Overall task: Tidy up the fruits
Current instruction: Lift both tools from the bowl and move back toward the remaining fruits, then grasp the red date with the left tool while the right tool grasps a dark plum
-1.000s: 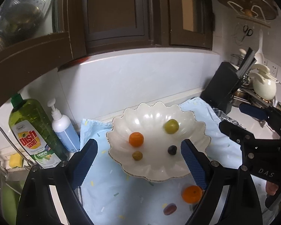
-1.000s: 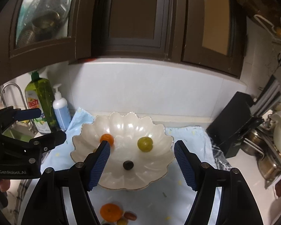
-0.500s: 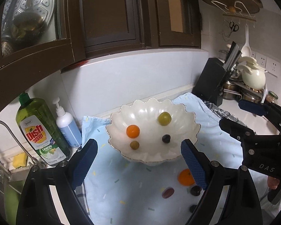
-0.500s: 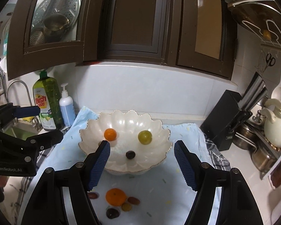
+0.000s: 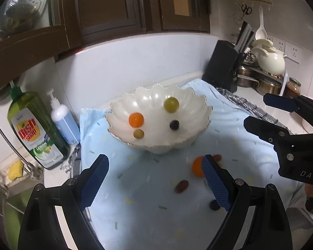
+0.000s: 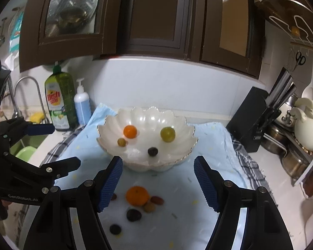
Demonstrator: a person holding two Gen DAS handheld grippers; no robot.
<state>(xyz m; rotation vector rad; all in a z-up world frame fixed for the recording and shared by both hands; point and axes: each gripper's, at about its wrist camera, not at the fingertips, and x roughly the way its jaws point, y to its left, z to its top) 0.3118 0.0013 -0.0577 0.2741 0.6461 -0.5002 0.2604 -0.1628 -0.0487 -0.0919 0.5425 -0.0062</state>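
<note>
White scalloped bowl [image 6: 112, 123] upright on the light blue cloth [image 6: 210, 145]. Inside it — small orange fruit [image 6: 130, 131] at left, touching or just beside a small olive-green grape [image 6: 121, 142]; large green grape [image 6: 167, 134] at right; dark purple grape [image 6: 152, 151] near the front. On the cloth before the bowl — a mandarin [image 6: 137, 195] with a reddish grape [image 6: 157, 200] and a tan grape [image 6: 149, 207] just beside it; two dark grapes [image 6: 133, 215] [image 6: 115, 229] nearer the camera.

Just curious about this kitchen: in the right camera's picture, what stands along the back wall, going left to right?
Faucet → green dish soap bottle → white pump bottle → scalloped bowl → black knife block → cream teapot.
</note>
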